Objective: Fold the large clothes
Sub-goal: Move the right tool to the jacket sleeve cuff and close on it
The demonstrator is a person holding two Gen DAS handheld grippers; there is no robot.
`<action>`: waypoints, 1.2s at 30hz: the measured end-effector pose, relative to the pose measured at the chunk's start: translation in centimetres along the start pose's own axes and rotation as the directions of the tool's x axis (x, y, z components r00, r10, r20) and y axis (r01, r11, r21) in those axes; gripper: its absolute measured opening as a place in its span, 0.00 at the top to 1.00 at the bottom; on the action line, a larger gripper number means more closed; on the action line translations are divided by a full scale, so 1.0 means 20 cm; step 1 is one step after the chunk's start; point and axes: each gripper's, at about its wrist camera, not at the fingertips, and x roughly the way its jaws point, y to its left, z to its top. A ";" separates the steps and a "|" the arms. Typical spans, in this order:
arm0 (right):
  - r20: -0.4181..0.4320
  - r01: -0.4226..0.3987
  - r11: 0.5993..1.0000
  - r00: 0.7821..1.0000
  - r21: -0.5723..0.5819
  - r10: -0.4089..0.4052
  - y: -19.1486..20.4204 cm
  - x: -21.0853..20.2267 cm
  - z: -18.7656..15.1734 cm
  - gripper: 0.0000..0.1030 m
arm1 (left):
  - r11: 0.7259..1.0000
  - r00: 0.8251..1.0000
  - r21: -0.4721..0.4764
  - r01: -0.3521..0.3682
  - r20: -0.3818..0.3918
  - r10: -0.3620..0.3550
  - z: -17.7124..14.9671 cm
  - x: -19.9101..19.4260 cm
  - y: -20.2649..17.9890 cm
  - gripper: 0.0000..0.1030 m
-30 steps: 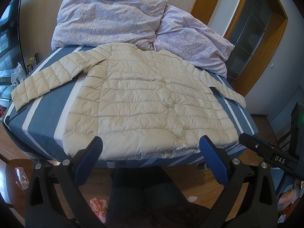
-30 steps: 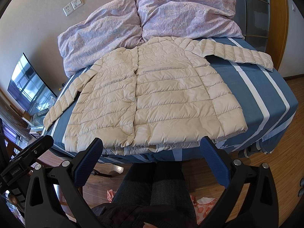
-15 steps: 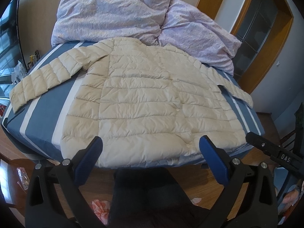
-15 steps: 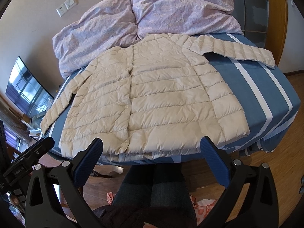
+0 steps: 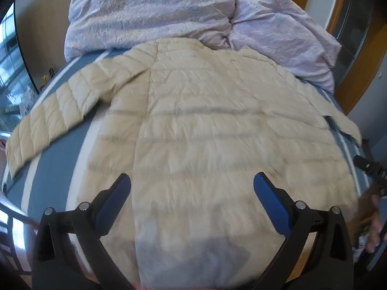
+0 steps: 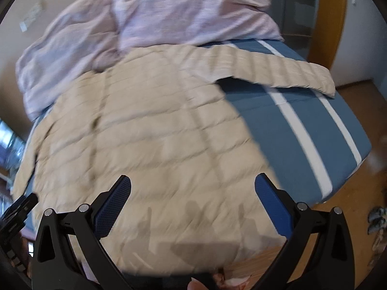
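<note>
A cream quilted puffer jacket (image 5: 217, 125) lies flat on the blue striped bed, hem toward me, both sleeves spread outward. Its left sleeve (image 5: 55, 113) reaches toward the bed's left edge. The right sleeve (image 6: 266, 70) stretches over the blue sheet. My left gripper (image 5: 192, 186) hangs open above the jacket's lower half, nothing between its blue fingers. My right gripper (image 6: 192, 186) is also open, over the hem area on the jacket's right side (image 6: 157, 145). Both views are motion-blurred.
A rumpled lilac duvet (image 5: 150, 17) is heaped at the bed's head. The blue sheet with white stripes (image 6: 302, 125) shows bare at the right. Wooden floor (image 6: 350, 217) lies beyond the bed's right edge. The other gripper's black tip (image 5: 370, 169) shows at the right.
Both grippers have moved forward and down from beyond the bed's foot to above the jacket's lower half. The jacket has not moved. Both stay open.
</note>
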 end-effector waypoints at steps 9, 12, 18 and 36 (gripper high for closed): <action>-0.008 0.172 0.974 0.985 0.144 -0.173 -0.26 0.32 0.43 0.01 | 0.986 0.988 0.060 -0.152 0.036 0.150 0.25 0.31 0.01 0.02; -0.019 0.224 0.956 0.974 0.189 -0.225 -0.37 0.39 0.56 0.01 | 0.978 0.980 0.064 -0.197 0.035 0.195 0.29 0.40 0.03 0.02; -0.032 0.317 0.908 0.946 0.273 -0.321 -0.66 0.50 0.71 0.01 | 0.959 0.960 0.056 -0.278 0.046 0.276 0.30 0.52 0.06 0.02; -0.005 0.277 0.764 0.941 0.583 -0.338 -1.26 0.60 0.71 0.26 | 0.957 0.958 0.045 -0.286 0.017 0.286 0.27 0.62 0.08 0.02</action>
